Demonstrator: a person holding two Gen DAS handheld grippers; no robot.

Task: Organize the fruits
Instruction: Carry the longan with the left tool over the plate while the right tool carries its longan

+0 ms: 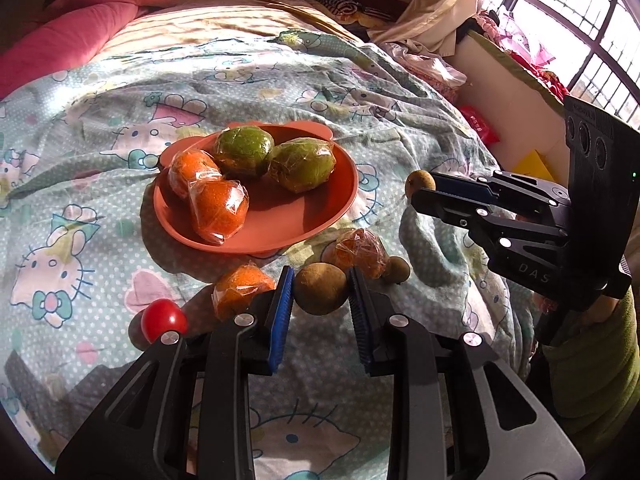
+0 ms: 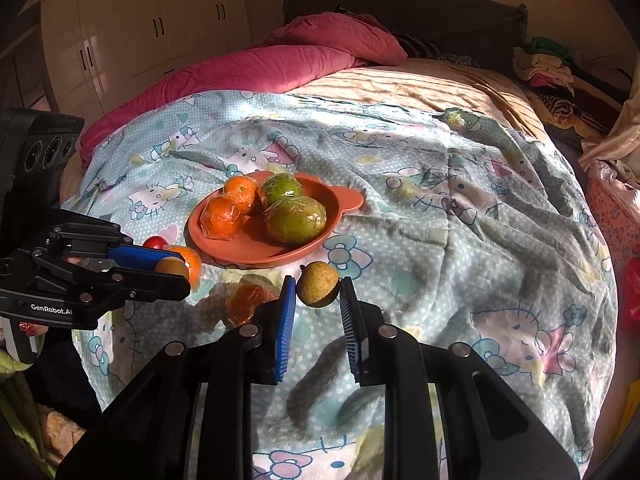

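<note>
Terracotta plate [image 1: 280, 236] sits mid-frame in our left wrist view, on a cartoon-print quilt [image 1: 80, 200] spread over a bed. On it: two wrapped green fruits [image 1: 244, 152] toward 12 o'clock, two wrapped oranges [image 1: 218, 210] toward 9. Off the plate, at its 6 o'clock, we note a loose wrapped orange [image 1: 240, 290], another wrapped one [image 1: 360, 252] just right of it, and a small brown fruit [image 1: 397, 270] beside that. A red tomato [image 1: 164, 320] lies at 7 o'clock, near the finger base. Our left gripper [image 1: 320, 292] is clamped on a round brown fruit [image 1: 320, 288], blue pads pressing both its sides, held clear of the quilt. At 3 o'clock the right gripper [image 1: 416, 192] shows side-on, with a small tan fruit [image 1: 419, 182] pinched at its tip.

Right wrist view: same plate [image 2: 260, 252] at 11 o'clock from our fingers, its small ear tab pointing to 2. The right gripper [image 2: 318, 292] is closed tight on the tan fruit [image 2: 319, 289], pads touching both sides, fruit above the quilt [image 2: 480, 220]. At 9 o'clock the left gripper [image 2: 176, 270] enters side-on, its brown fruit [image 2: 172, 269] nipped at the tip, in front of one loose orange [image 2: 192, 260]; the tomato [image 2: 155, 242] peeks behind. The other loose orange [image 2: 250, 304] lies partly hidden by our left pad.
</note>
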